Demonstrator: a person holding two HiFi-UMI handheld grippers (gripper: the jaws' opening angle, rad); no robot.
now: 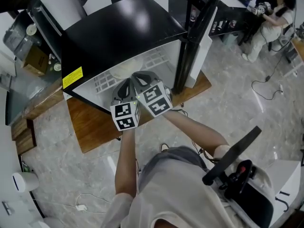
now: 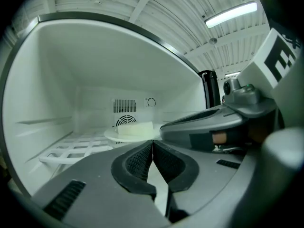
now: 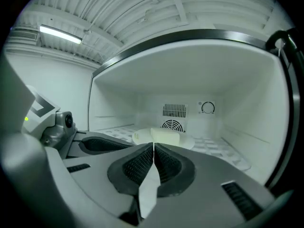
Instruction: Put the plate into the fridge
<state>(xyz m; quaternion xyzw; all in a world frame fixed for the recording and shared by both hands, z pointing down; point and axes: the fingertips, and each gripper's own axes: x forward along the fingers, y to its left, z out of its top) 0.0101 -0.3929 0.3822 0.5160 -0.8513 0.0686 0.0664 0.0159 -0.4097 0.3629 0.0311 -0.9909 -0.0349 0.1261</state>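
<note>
Plate (image 2: 114, 136) inside the fridge (image 1: 118, 27), resting on the white wire shelf (image 2: 71, 151) toward the back, with a pale block (image 2: 135, 128) lying on it. Given by the head view alone: black fridge standing on a wooden tabletop (image 1: 90, 127), door (image 1: 194, 46) swung open to the right, yellow label (image 1: 72, 77) at the front left corner, plate (image 1: 124, 70) no more than a pale oval on the shelf (image 1: 105, 82). Given by the left gripper view and right gripper view alone: round fan grille (image 3: 172, 126) and dial (image 3: 207, 108) on the back wall behind the plate (image 3: 186, 144), the block (image 3: 164, 136) on it, a strip light (image 2: 231, 14) on the ceiling above. Left tongs (image 2: 152, 144) pressed fully together, ribbed pads meeting, nothing between them, plate just past the tips. Right tongs (image 3: 153, 146) likewise pressed together and empty, plate just beyond; whether either pair touches the rim cannot be told. In the left gripper view, right tongs (image 2: 213, 125) close alongside on the right; in the right gripper view, left tongs (image 3: 95, 144) close alongside on the left. In the head view, left tongs (image 1: 124, 88) and right tongs (image 1: 142, 78) side by side at the fridge mouth, marker cubes nearly touching.
</note>
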